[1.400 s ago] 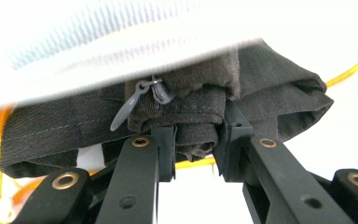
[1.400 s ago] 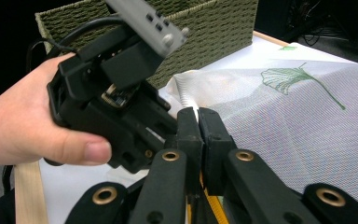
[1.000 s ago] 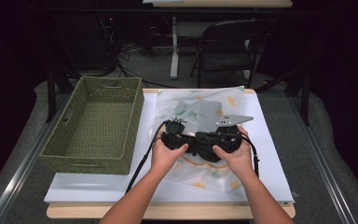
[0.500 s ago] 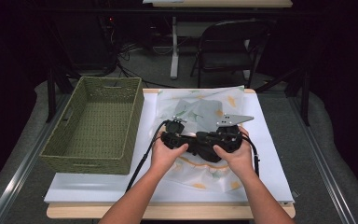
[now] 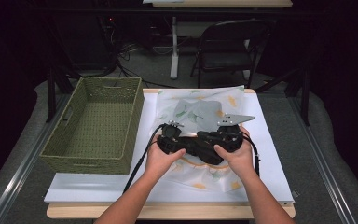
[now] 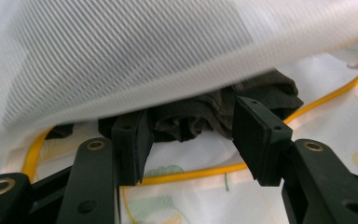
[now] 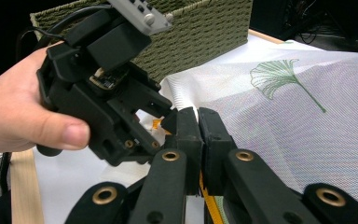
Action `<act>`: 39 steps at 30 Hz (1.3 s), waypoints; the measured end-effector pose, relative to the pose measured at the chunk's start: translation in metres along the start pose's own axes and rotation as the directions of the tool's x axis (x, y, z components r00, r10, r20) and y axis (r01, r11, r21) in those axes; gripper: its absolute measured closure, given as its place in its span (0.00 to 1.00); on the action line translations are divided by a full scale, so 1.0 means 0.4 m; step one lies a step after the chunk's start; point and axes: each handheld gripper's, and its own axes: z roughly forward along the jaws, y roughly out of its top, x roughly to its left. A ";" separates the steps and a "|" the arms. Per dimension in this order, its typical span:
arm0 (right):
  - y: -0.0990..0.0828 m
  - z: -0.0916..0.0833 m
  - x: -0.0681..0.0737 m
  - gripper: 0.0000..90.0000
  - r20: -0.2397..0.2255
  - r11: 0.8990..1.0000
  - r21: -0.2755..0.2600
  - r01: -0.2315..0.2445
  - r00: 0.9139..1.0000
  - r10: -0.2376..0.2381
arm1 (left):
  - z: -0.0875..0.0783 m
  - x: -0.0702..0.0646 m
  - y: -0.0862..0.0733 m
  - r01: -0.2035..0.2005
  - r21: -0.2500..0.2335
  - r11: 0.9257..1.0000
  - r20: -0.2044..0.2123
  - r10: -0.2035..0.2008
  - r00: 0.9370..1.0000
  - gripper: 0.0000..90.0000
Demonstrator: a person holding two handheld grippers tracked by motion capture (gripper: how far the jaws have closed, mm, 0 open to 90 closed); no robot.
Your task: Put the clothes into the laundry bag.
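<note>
A white mesh bag (image 5: 200, 109) printed with green leaves lies on the table, edged with yellow trim (image 6: 205, 173). A dark garment (image 6: 191, 116) sits bunched inside it, under the lifted mesh. My left gripper (image 6: 189, 140) reaches into the bag's mouth. Its jaws have just been opening and stand apart, with the garment just beyond the pads (image 6: 130, 140) and nothing pressed between them. My right gripper (image 7: 198, 140) is shut on the bag's yellow-trimmed edge. It holds that edge right beside the left gripper, whose hand (image 7: 23, 112) appears at the left of the right gripper view.
A green woven basket (image 5: 95, 123) stands at the table's left, close to my left hand. White sheeting (image 5: 270, 158) covers the tabletop. A folding chair (image 5: 228, 46) and cables stand beyond the far edge.
</note>
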 end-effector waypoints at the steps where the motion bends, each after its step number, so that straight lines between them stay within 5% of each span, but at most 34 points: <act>1: 0.000 0.001 0.000 0.98 0.000 1.000 0.001 -0.002 1.000 0.002 | 0.000 -0.002 -0.003 0.004 0.006 1.000 0.006 -0.004 1.000 0.51; 18: -0.001 0.001 0.003 0.98 0.000 1.000 0.003 -0.002 1.000 0.002 | 0.046 -0.011 -0.020 -0.014 0.037 0.999 0.010 0.014 1.000 0.44; 32: -0.003 -0.002 0.003 0.98 0.001 1.000 0.005 0.005 1.000 -0.005 | 0.074 0.002 -0.017 0.026 0.041 0.999 0.010 -0.026 1.000 0.79; 39: -0.002 -0.004 0.006 0.98 0.001 1.000 0.007 0.007 1.000 -0.007 | 0.069 -0.003 -0.011 0.024 0.013 1.000 0.018 -0.024 1.000 0.87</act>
